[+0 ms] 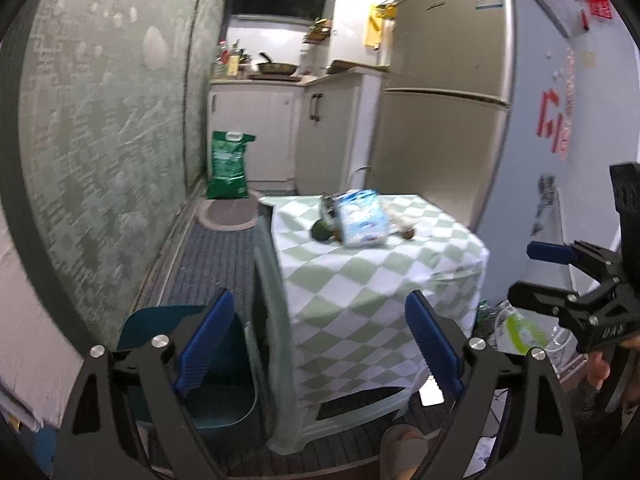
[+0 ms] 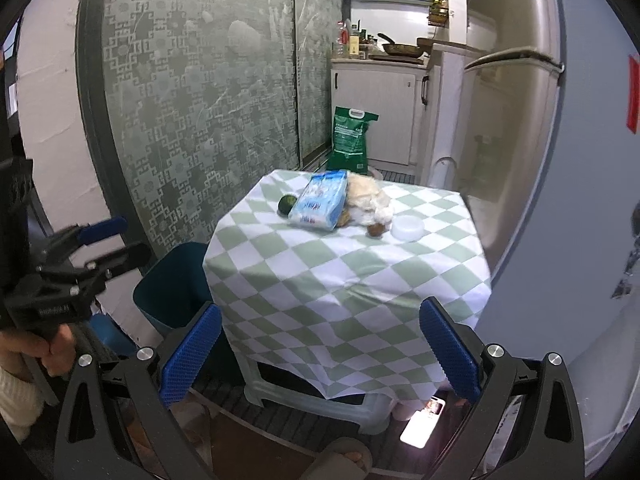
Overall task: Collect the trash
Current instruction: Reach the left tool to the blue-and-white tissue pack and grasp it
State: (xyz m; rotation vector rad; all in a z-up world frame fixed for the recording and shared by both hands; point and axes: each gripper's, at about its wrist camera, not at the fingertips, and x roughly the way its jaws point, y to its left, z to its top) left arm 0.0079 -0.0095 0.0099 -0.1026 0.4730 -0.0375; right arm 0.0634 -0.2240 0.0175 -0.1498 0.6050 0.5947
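Observation:
A small table under a green-and-white checked cloth [image 1: 360, 280] [image 2: 344, 272] carries the litter: a blue-and-white plastic pack [image 1: 362, 218] [image 2: 320, 202], a dark green round fruit [image 1: 322, 230] [image 2: 287, 204], crumpled pale paper [image 2: 370, 200], a small brown piece [image 2: 376, 230] and a white round lid [image 2: 408, 227]. A dark teal bin [image 1: 216, 364] [image 2: 176, 284] stands on the floor left of the table. My left gripper [image 1: 320, 344] is open and empty, well short of the table top. My right gripper [image 2: 320, 352] is open and empty too, before the table's near edge.
A fridge [image 1: 440, 92] stands behind the table on the right. A green sack [image 1: 229, 166] leans by the white cabinets [image 1: 256, 128]. A patterned wall [image 2: 200, 100] runs along the left. A lit phone [image 2: 422, 424] lies on the floor, and a slippered foot [image 2: 340, 460] is near.

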